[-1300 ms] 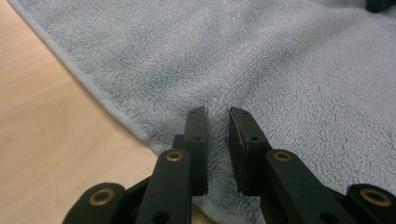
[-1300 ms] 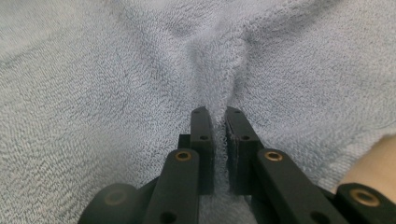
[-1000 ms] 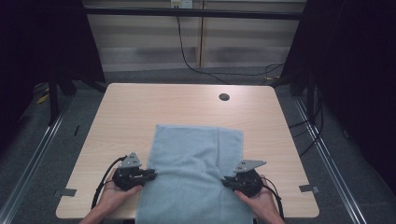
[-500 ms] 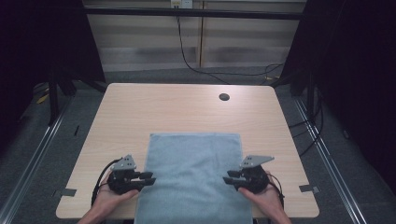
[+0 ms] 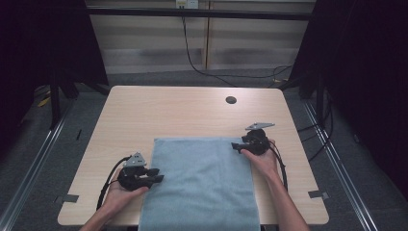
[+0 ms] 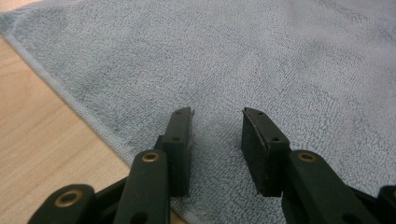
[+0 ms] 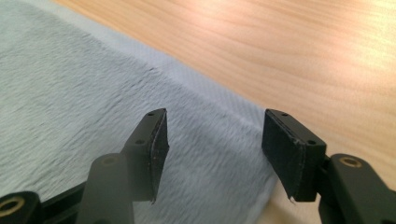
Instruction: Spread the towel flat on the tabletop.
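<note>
Towel (image 5: 199,185) lies flat on the table (image 5: 168,110), its near end hanging over the table's front edge. Left gripper (image 5: 156,175) sits at its left edge, right gripper (image 5: 234,146) at its far right corner, both with jaws apart, gripping nothing. Spreading looks done; any fold has yet to start.
</note>
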The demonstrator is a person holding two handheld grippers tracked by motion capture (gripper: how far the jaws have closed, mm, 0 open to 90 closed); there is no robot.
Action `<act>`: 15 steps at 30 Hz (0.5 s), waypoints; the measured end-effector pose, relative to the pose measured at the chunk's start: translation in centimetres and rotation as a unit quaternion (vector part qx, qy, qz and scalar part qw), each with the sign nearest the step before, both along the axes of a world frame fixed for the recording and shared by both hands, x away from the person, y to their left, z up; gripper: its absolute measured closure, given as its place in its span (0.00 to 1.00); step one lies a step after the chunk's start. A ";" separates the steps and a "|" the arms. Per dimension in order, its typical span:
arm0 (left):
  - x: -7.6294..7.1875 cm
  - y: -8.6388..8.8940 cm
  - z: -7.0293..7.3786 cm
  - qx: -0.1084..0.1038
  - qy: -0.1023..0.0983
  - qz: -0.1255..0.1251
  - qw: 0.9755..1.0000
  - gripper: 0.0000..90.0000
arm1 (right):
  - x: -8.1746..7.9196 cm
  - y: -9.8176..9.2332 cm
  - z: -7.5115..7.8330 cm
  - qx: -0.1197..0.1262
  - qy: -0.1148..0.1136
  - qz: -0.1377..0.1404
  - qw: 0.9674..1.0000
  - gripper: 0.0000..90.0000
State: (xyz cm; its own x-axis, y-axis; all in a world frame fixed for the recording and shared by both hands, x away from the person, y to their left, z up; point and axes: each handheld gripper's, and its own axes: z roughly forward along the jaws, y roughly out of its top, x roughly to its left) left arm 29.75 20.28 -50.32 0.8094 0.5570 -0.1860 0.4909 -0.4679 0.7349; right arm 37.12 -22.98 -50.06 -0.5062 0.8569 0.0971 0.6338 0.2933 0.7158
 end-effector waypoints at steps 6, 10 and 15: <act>0.4 -0.2 0.3 0.000 0.022 0.001 1.000 0.65 | 0.3 -0.1 -0.5 -0.029 -0.005 0.000 1.000 0.46; 1.1 0.0 1.2 -0.008 0.010 0.013 1.000 0.58 | -0.7 0.4 -0.3 -0.034 -0.002 0.018 0.999 0.64; 4.0 0.5 2.3 -0.019 -0.017 0.041 0.999 0.53 | -1.7 0.9 -0.2 -0.025 0.002 0.034 0.999 0.87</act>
State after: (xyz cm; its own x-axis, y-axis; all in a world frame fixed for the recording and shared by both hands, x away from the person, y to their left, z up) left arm 33.78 20.75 -47.98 0.7673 0.6151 -0.1813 0.5007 -0.3980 0.7687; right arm 35.47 -22.11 -50.28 -0.5637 0.8240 0.0575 0.6132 0.3708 0.6975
